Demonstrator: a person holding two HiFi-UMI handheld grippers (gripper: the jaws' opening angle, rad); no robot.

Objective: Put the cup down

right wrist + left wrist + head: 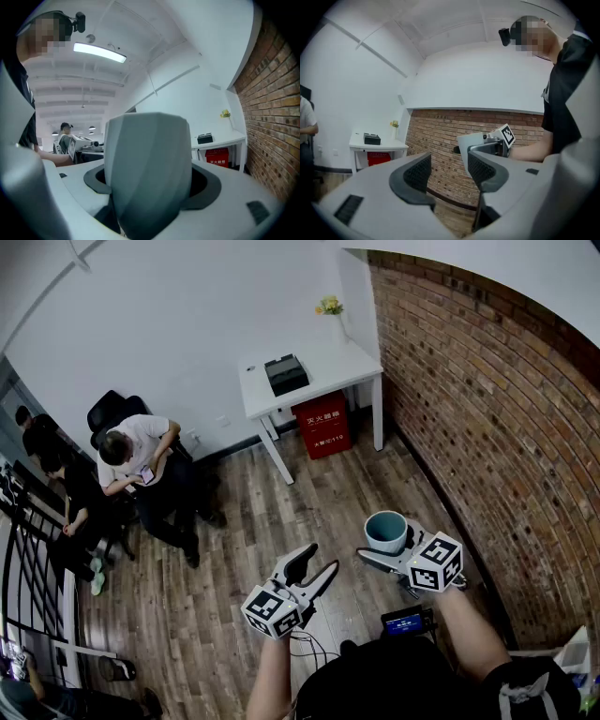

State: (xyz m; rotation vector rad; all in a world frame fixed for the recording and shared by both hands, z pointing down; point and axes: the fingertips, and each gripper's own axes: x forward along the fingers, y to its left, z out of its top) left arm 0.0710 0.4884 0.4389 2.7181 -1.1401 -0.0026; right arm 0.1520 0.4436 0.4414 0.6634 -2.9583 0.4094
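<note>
A grey-teal faceted cup [385,531] [147,168] hangs upright in mid-air above the wooden floor, with my right gripper [380,545] [150,180] shut on it. The cup fills the space between its dark pads. To its left my left gripper [311,566] [449,172] stands open with nothing between its fingers. In the left gripper view the cup [469,150] and the right gripper's marker cube [506,135] show just past the jaws.
A white table [314,371] with a black box [287,374] and yellow flowers [329,306] stands at the far wall, a red box [322,425] under it. A brick wall [478,427] runs along the right. Seated people [141,470] are at the left.
</note>
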